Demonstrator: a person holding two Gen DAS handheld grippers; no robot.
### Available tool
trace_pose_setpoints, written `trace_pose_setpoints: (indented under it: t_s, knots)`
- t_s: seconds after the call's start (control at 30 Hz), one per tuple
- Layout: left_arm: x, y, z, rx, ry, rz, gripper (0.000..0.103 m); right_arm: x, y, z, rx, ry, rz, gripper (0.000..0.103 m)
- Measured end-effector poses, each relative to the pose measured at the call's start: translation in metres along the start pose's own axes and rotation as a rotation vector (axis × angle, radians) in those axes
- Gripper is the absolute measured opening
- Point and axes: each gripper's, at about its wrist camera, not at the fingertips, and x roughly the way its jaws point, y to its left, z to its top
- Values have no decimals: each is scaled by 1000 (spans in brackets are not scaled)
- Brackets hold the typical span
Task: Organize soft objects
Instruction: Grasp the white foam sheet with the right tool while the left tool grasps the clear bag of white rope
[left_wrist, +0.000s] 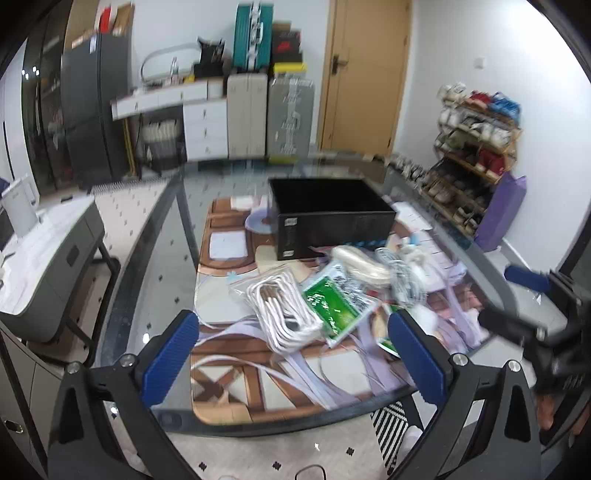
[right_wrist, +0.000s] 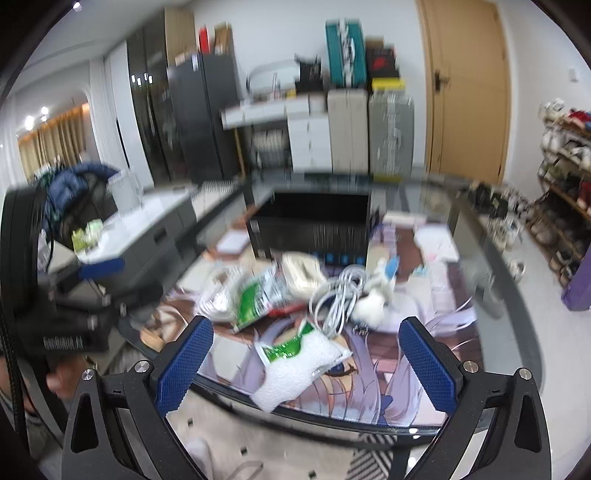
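On the picture mat of a glass table lies a heap of soft items: a clear bag of white cables (left_wrist: 284, 310), a green packet (left_wrist: 332, 306) (right_wrist: 258, 295), a beige bundle (left_wrist: 364, 262) (right_wrist: 301, 273), a grey cable coil (left_wrist: 402, 280) (right_wrist: 336, 299) and a white plush piece (right_wrist: 369, 302). Behind the heap stands a black box (left_wrist: 332, 214) (right_wrist: 314, 221), open at the top. My left gripper (left_wrist: 293, 356) is open, short of the cable bag and holding nothing. My right gripper (right_wrist: 306, 365) is open above a white-and-green packet (right_wrist: 299, 365) at the table's near edge.
The glass table's rim (left_wrist: 480, 254) curves round the mat. A grey side desk (left_wrist: 48, 258) stands to the left and a shoe rack (left_wrist: 476, 147) to the right. Suitcases (left_wrist: 247, 114) and a wooden door (left_wrist: 364, 74) line the far wall.
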Motion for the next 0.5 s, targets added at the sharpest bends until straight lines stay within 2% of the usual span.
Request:
trace_pose_setpoints:
  t_s: [0.13,0.23,0.33,0.43,0.5]
  knots:
    - [41,10,18,-24,97,6,103,31,-8,-2,54,120,112,102]
    - [67,16,19,-50,171,21,103,41,-9,-5,55,166,114,102]
    - [87,23,13,-84,249,27,103,47,-11,-11,89,214,152,102]
    - [92,21,7,-78,269,32,103,52,-9,-16,121,254,173,101]
    - [89,20,7,-70,253,45,103,54,-5,-19,113,265,173,94]
